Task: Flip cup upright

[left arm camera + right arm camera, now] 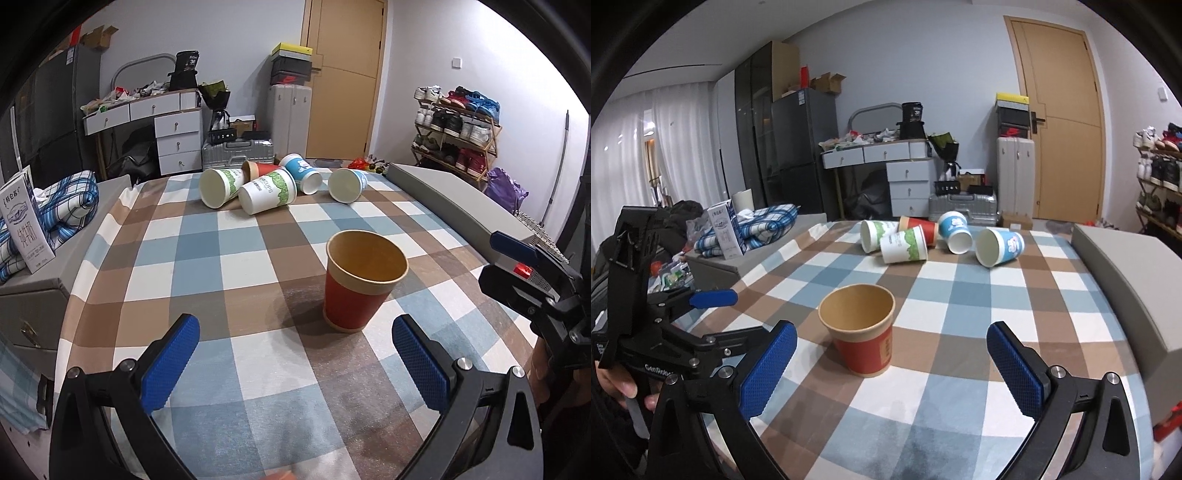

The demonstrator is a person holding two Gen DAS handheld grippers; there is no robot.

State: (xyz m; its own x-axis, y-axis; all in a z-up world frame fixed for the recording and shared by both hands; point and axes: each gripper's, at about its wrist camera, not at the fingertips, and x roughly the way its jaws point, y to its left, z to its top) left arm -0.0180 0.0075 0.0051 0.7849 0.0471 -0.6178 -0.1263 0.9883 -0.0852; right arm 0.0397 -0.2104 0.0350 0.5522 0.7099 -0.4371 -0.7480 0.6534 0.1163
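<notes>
A red paper cup (360, 280) with a brown inside stands upright on the checked tablecloth (221, 258), mouth up. It also shows in the right wrist view (862, 330). My left gripper (295, 339) is open and empty, just short of the cup. My right gripper (892, 350) is open and empty, with the cup a little beyond and between its fingers. Several cups lie on their sides at the far edge: two green-printed (266, 190), one red (258, 170), two blue-printed (301, 173). The same pile shows in the right wrist view (905, 243).
A grey box (454, 199) runs along the table's right side. A grey bench (750, 254) at the left holds a milk carton (726, 229) and a plaid cloth (764, 225). Suitcases, drawers and a shoe rack stand beyond the table.
</notes>
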